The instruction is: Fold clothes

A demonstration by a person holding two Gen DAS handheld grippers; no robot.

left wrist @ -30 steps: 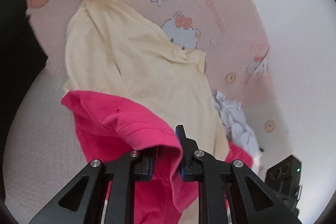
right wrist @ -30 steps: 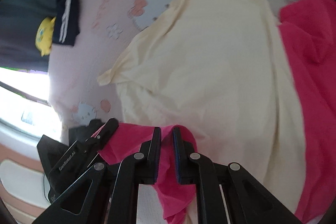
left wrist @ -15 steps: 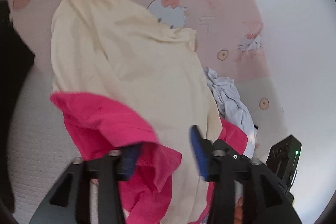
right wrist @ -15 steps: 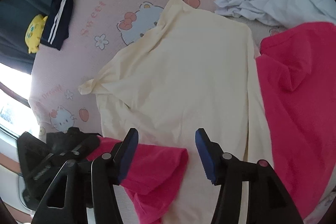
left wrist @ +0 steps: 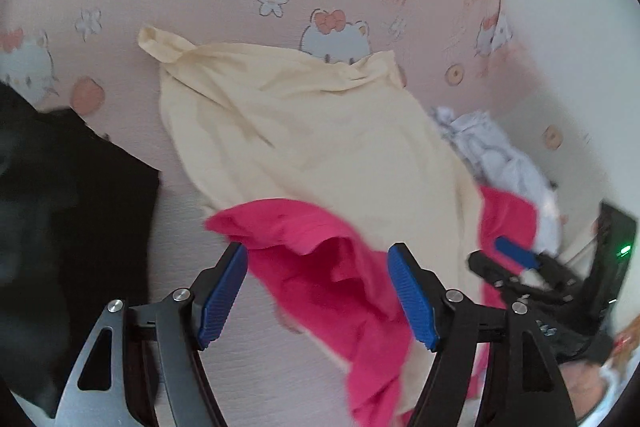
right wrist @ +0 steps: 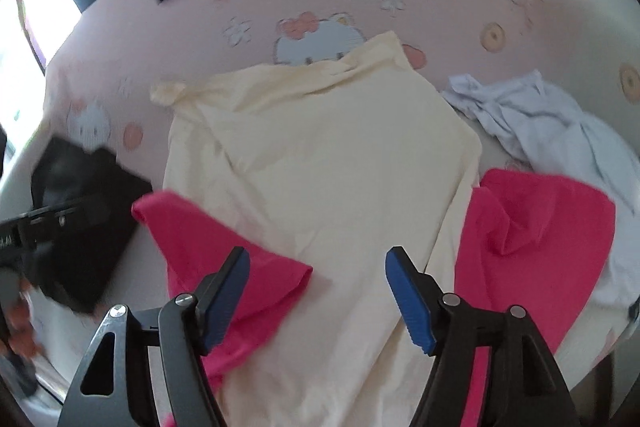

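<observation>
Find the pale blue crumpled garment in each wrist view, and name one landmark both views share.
Left wrist view: the blue garment sits right of centre, beside the cream shirt.
Right wrist view: the blue garment sits at upper right, above the pink shirt.
Shared landmark: the cat print above the cream shirt.

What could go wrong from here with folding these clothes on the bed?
Both tongs, left and right, are opening with nothing pinched, so the pink garment lies bunched on the cream shirt; its loose flap may not stay as a fold. The two overlap, so a regrasp might catch both layers. The crumpled white garment sits close enough to get dragged in.
</observation>
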